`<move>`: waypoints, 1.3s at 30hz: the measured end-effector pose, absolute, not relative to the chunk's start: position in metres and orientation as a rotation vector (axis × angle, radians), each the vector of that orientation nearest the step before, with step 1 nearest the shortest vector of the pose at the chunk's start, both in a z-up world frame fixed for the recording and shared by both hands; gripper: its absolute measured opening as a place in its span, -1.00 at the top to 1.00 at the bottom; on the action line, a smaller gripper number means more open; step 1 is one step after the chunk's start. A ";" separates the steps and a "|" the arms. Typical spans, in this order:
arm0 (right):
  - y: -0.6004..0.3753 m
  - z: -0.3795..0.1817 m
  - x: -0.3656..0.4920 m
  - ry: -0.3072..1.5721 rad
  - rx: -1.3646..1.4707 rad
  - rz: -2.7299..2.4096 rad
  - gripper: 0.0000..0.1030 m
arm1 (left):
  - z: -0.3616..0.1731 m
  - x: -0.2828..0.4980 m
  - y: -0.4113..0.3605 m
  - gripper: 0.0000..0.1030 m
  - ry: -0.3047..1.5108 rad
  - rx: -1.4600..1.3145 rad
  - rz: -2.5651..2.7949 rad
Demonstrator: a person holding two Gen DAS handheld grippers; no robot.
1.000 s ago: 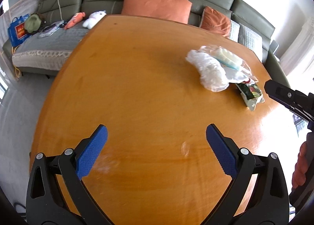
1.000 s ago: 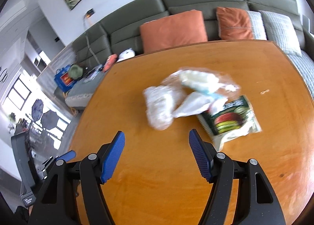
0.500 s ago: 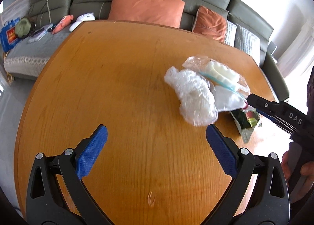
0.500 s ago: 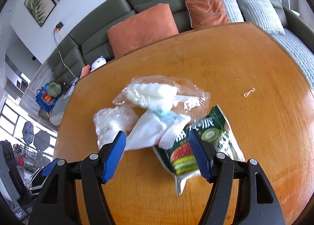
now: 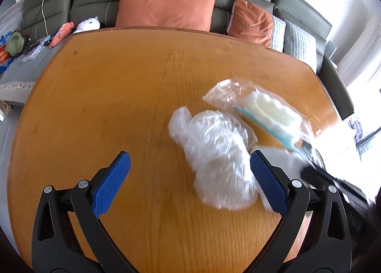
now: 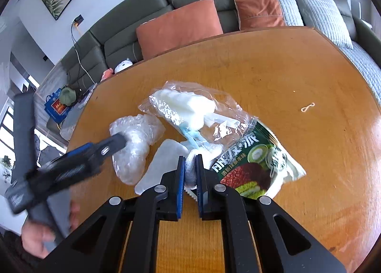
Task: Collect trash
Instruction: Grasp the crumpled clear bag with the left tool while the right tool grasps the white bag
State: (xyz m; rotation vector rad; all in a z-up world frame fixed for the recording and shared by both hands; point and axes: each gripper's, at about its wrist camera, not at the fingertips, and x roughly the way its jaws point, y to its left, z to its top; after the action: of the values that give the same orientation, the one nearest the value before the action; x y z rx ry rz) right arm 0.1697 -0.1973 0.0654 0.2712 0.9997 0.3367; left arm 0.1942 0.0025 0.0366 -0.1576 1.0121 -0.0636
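A: Where's the trash?

B: Heaped toward the right side of the wooden table (image 5: 100, 96): a white wrapper (image 6: 164, 163), a crumpled plastic bag (image 5: 216, 153), a clear bag with white foam (image 6: 188, 108), and a green snack packet (image 6: 257, 165), all touching.

A: And the right gripper (image 6: 189, 172)?

B: Pinched narrow on the white wrapper's end.

A: The left gripper (image 5: 189, 178)?

B: Spread wide, holding nothing, just above the crumpled plastic bag. A small rubber band (image 6: 307, 107) lies well apart, near the table's right edge.

left gripper (image 6: 112, 146) motion-blurred | snack packet (image 6: 257, 165) partly under clear bag (image 6: 190, 106)
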 end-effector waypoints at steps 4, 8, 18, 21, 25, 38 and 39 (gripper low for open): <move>-0.200 0.069 0.163 1.006 0.299 0.348 0.81 | 0.028 0.208 -0.006 -0.88 1.027 -0.154 -0.075; -0.200 0.073 0.149 1.008 0.304 0.356 0.81 | 0.017 0.209 -0.020 -0.54 1.051 -0.035 -0.088; -0.189 0.076 0.112 1.044 0.319 0.390 0.80 | 0.020 0.160 -0.010 0.08 1.034 -0.006 -0.178; -0.182 0.073 0.100 1.066 0.295 0.396 0.80 | 0.025 0.145 -0.003 0.08 1.026 -0.008 -0.173; -0.175 0.073 0.084 1.071 0.281 0.408 0.81 | 0.031 0.127 0.009 0.08 1.012 -0.029 -0.163; -0.140 0.064 0.034 1.145 0.277 0.462 0.81 | 0.044 0.070 0.055 0.07 0.993 -0.048 -0.144; -0.137 0.063 0.030 1.143 0.263 0.458 0.81 | 0.043 0.066 0.058 0.07 0.994 -0.050 -0.143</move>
State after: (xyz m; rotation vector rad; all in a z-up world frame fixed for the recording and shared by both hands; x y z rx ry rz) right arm 0.0295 -0.1367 0.0632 0.2626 1.1432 0.4579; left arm 0.0661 0.0584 0.0432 -0.0501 0.9940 -0.1428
